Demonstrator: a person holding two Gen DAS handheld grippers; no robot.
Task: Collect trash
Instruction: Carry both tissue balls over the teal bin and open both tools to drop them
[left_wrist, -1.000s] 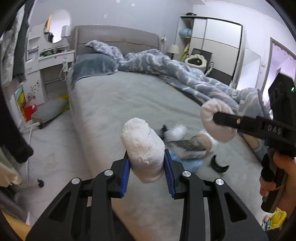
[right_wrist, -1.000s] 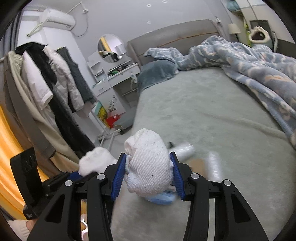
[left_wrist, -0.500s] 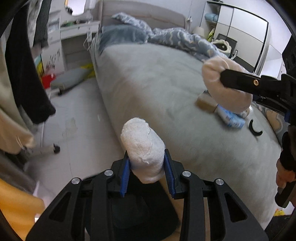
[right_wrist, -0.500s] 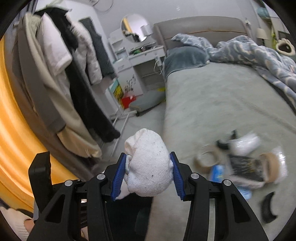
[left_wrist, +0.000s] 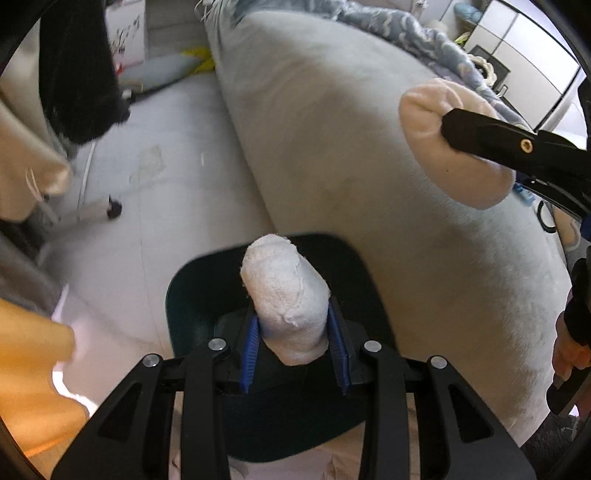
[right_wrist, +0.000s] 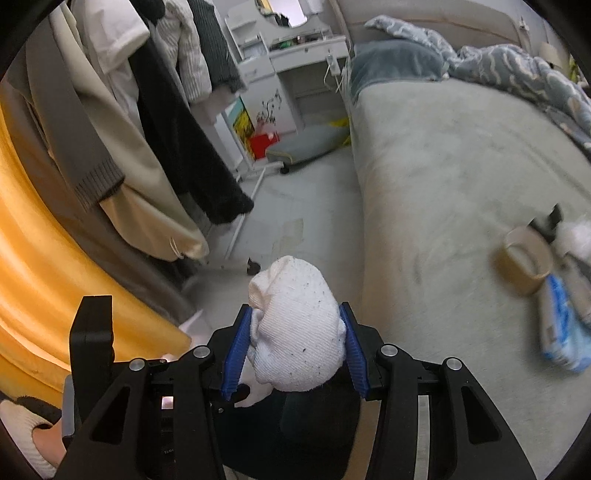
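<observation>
My left gripper (left_wrist: 293, 347) is shut on a white balled sock (left_wrist: 286, 295) and holds it above a dark green bin (left_wrist: 192, 299) on the floor beside the bed. My right gripper (right_wrist: 295, 354) is shut on a second white balled sock (right_wrist: 297, 332), speckled with dark lint; it also shows in the left wrist view (left_wrist: 454, 140) over the bed's edge. More trash lies on the bed at the right: a brown tape roll (right_wrist: 524, 260), a blue-white wrapper (right_wrist: 561, 325) and a white wad (right_wrist: 576, 236).
A grey bed (right_wrist: 443, 155) with a blue patterned duvet (right_wrist: 517, 70) fills the right. Coats hang on a rack (right_wrist: 122, 122) at the left beside an orange curtain (right_wrist: 33, 280). A white dresser (right_wrist: 295, 62) stands at the back. Grey floor (left_wrist: 166, 177) lies between.
Both grippers have swung left and down, away from the trash on the bed. The dark green bin has come into view under the left gripper. Both socks stay gripped.
</observation>
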